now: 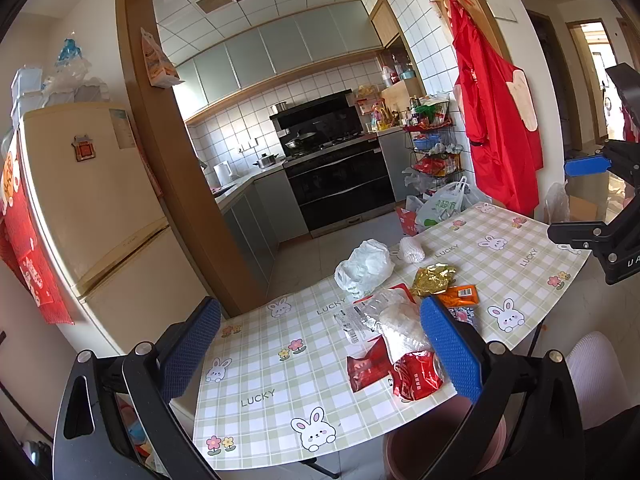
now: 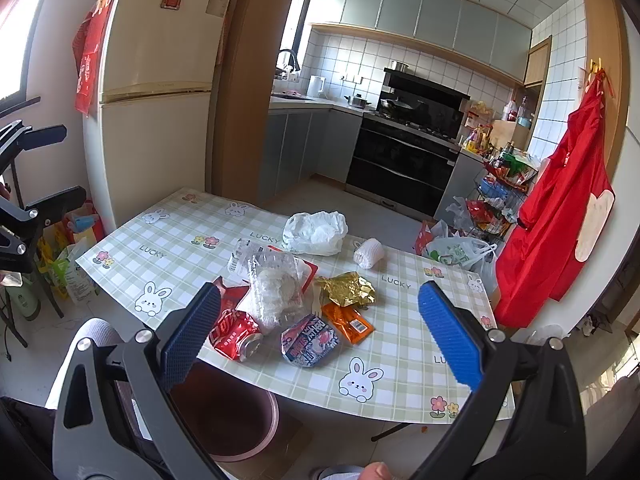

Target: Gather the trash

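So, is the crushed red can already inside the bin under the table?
No, the crushed red can lies on the table near its front edge, and the bin stands on the floor below it.

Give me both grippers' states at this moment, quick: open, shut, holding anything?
Left gripper: open wide, holding nothing, above the trash on the table.
Right gripper: open wide, holding nothing, above the crushed red can and wrappers.
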Demonstrator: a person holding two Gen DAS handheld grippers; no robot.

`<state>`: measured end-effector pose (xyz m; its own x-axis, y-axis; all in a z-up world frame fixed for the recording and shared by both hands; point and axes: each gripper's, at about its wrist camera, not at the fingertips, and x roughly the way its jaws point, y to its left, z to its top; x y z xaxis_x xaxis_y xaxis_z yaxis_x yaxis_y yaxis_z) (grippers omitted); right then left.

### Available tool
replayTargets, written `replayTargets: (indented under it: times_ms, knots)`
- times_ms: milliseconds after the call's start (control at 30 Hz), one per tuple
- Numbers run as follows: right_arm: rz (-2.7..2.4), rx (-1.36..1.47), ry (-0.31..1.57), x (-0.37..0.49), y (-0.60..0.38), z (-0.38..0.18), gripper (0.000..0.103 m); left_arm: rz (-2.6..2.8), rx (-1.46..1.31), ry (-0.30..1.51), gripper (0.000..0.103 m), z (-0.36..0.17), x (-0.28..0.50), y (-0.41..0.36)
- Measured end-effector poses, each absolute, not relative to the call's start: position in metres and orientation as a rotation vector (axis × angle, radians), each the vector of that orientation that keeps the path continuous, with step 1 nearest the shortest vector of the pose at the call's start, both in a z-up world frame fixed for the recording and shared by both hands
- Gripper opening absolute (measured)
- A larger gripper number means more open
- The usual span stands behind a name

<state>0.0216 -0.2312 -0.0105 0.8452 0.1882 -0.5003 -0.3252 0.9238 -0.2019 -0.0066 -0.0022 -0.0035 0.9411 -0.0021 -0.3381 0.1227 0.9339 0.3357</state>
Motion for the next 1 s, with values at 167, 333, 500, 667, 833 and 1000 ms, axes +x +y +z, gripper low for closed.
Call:
replayTargets:
  times_ms: [167, 333, 500, 667, 833, 1000]
  knots:
    - [0.271, -0.288, 0.496, 0.0218, -0.232, -0.0136, 0.097, -0.065, 0.364, 0.34, 0.098, -0.0031, -0.0064, -0.0024]
    - [0.272, -0.286, 0.495, 0.022, -0.2325, -0.0145, 0.097, -0.066, 0.365, 0.341, 0.098, -0.0033, -0.0064, -0.0023]
    - [0.27, -0.288, 0.495, 0.0229, -0.2328, -0.0147, 0.097, -0.066, 0.366, 0.341, 0.098, -0.0032, -0.0063, -0.0026]
    - [0.265, -0.287, 0.496, 0.019, -0.2353, -0.014, 0.097, -0.067, 0.366, 0.343, 0.098, -0.0031, -0.006, -0.0028]
    - [0.263, -0.287, 0.497, 0.0187, -0.237, -0.014, 0.097, -0.069, 0.368, 0.347, 0.098, -0.0059, -0.0085, -0.0073]
    - [0.264, -0.286, 0.497, 0.0185, -0.2376, -0.0142, 0.097, -0.072, 0.37, 0.348, 0.098, -0.0077, -0.0072, -0.006]
